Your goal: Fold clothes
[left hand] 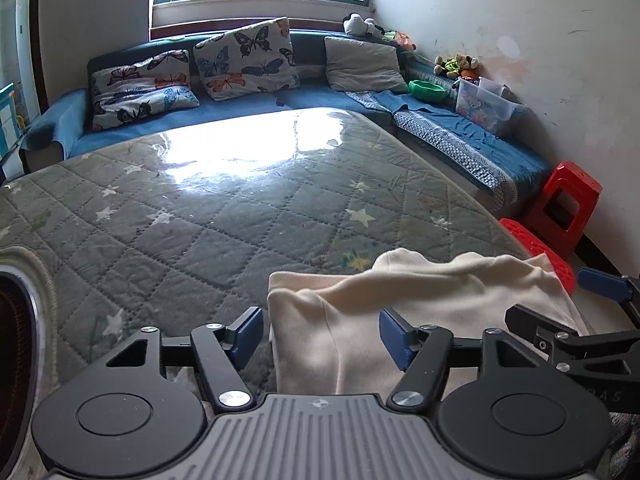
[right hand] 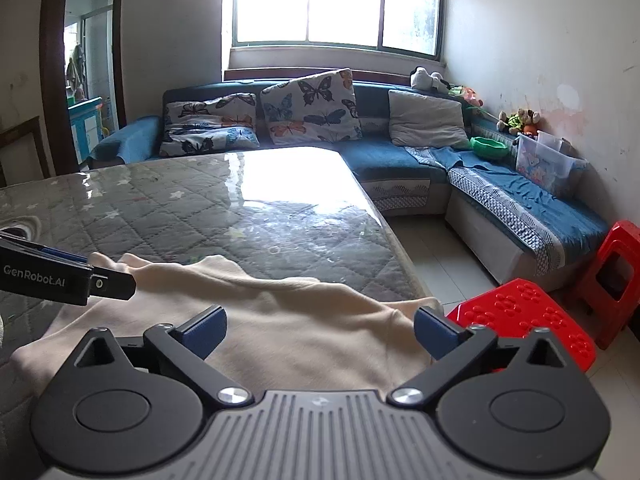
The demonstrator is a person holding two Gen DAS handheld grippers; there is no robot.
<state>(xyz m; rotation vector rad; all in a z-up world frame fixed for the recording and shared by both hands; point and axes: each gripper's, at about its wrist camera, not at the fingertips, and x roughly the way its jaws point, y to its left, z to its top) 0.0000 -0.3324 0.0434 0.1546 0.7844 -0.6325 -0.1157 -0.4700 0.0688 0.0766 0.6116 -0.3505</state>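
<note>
Cream knit garment [left hand: 400, 320] lies rumpled at near right corner of quilted table [left hand: 200, 220], plastic-covered; one edge drapes toward red stool [right hand: 520, 316]. Fold state unclear: could be loose heap or partly folded. Left gripper [left hand: 320, 334]: jaws apart, straddling garment's left edge, gripping nothing. Right gripper [right hand: 320, 330]: jaws wide apart above cloth, empty. You should pinch single layer only, at matching edges, both sides level. Keep cloth taut between grippers; slick cover lets fabric slide, so lift, don't drag.
</note>
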